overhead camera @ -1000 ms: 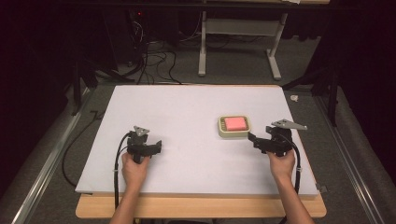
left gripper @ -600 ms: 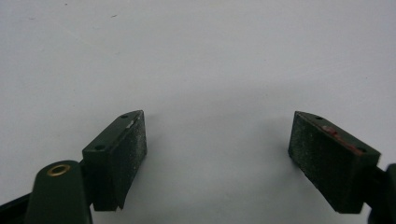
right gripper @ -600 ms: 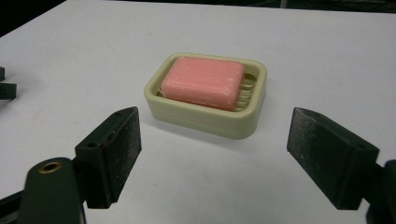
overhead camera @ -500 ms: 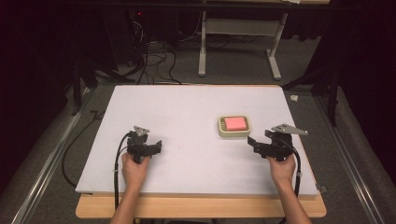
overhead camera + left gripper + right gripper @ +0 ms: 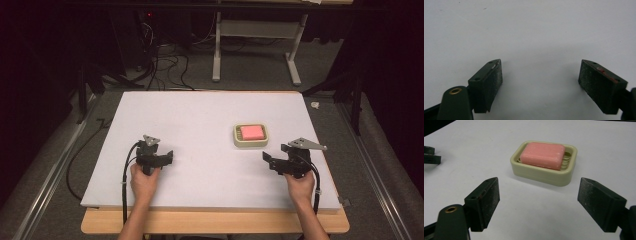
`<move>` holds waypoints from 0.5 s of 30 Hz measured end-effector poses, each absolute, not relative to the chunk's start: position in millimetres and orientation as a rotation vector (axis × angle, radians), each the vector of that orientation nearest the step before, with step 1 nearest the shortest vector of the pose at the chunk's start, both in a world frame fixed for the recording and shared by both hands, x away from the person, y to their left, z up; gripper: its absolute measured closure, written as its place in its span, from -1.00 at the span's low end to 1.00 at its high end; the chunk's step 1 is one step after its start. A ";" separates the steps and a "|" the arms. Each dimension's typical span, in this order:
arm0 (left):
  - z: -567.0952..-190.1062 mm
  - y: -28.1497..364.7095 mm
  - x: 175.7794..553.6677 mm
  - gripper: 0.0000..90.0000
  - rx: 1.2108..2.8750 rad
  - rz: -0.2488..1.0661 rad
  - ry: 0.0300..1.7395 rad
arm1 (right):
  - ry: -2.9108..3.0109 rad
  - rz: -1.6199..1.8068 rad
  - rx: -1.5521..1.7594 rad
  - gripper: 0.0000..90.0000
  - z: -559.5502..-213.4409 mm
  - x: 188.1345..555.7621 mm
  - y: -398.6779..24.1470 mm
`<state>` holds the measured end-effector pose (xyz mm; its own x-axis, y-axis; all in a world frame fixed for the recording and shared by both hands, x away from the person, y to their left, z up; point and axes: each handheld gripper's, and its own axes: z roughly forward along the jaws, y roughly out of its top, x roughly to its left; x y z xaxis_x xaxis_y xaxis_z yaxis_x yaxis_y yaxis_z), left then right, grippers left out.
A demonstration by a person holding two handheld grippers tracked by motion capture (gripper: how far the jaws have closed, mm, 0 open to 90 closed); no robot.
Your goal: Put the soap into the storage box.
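A beige soap dish (image 5: 250,141) holding a pink bar of soap (image 5: 251,132) stands right of the middle of the white board (image 5: 200,115). My right gripper (image 5: 267,160) is held low just right of and in front of the dish, open and empty. In the right gripper view its jaws (image 5: 539,202) stand wide apart, aimed at the soap dish (image 5: 541,173) and soap (image 5: 542,155) a short way ahead. My left gripper (image 5: 169,156) hovers over the front left of the board, open, with only bare board between its jaws (image 5: 544,85).
The board lies on a wooden table whose front edge (image 5: 215,222) shows below the hands. Black cables (image 5: 165,65) and a desk frame (image 5: 255,45) are on the floor beyond. The left gripper's jaw tips (image 5: 430,155) show at the far left of the right gripper view.
My right gripper has drawn back toward the front edge, a little away from the soap dish. The left gripper has stayed put.
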<state>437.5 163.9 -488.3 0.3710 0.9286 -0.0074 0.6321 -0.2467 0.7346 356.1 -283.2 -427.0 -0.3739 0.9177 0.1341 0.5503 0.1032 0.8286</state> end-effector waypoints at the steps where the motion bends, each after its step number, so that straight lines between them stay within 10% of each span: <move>1: -488.3 163.9 437.5 -0.56 1.978 0.580 1.345 | 1.972 1.183 1.433 -0.58 -427.6 355.3 -282.3; 15: -488.3 163.9 437.5 -0.56 1.978 0.580 1.344 | 1.995 1.181 1.414 -0.56 -436.7 348.4 -275.3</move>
